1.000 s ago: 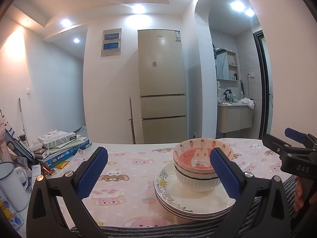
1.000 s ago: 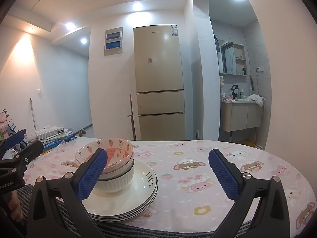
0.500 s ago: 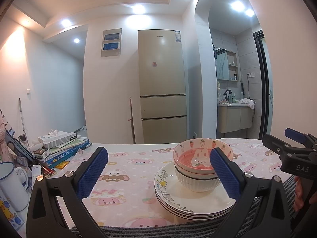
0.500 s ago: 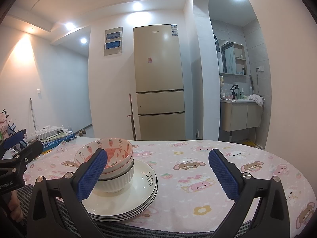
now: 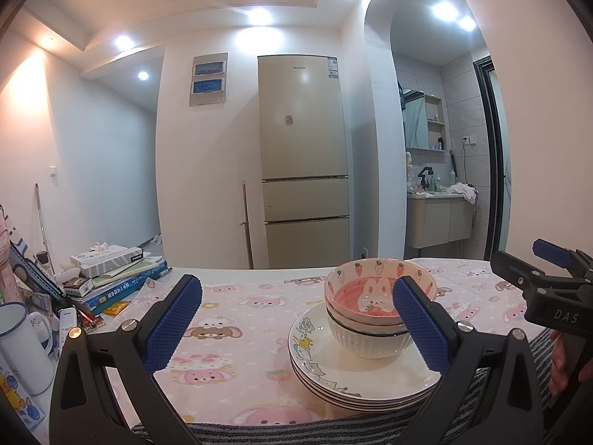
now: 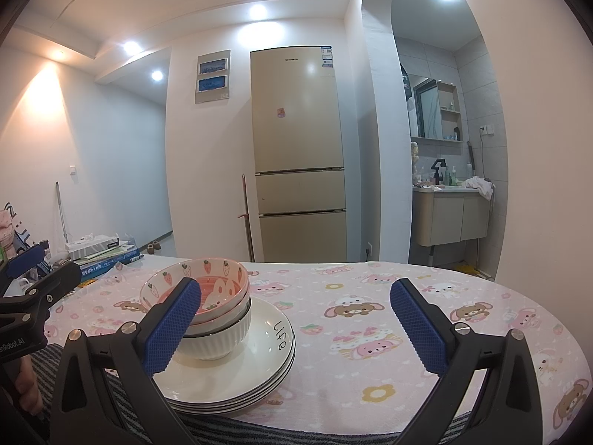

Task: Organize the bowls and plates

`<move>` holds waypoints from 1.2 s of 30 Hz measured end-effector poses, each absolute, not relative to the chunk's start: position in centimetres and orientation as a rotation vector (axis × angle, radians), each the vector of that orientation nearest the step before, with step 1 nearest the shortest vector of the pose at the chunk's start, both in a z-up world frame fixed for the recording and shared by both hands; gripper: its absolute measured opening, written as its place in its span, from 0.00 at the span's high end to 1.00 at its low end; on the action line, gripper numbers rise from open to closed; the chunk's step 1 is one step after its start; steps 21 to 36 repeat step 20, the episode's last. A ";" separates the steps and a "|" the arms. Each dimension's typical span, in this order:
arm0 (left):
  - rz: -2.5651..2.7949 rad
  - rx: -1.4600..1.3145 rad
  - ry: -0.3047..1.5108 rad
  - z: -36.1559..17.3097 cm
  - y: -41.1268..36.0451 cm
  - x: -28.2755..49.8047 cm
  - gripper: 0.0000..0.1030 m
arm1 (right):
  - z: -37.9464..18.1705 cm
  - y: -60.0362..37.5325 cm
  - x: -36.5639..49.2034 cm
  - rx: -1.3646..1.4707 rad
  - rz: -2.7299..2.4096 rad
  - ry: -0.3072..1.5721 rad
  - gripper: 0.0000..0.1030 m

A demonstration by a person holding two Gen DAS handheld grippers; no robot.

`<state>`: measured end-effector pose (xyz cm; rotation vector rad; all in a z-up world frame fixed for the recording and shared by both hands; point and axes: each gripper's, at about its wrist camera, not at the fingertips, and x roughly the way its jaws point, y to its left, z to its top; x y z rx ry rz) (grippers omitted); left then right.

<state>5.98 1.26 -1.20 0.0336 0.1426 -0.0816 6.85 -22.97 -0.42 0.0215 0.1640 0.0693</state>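
Sitting ahead of both spread jaws, stacked bowls (image 5: pixel 368 317) on plates (image 5: pixel 355 378)

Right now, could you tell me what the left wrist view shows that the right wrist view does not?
Only the left wrist view shows the white enamel mug and the remote control beside it. Only the right wrist view shows the word "Life" on the top plate and slippers on the floor. Both show the strawberry bowl nested in a ribbed white bowl on stacked plates.
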 end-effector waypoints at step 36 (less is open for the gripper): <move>-0.083 0.034 0.141 -1.2 1.2 5.9 0.00 | -0.7 -23.0 6.8 0.024 0.069 0.167 0.00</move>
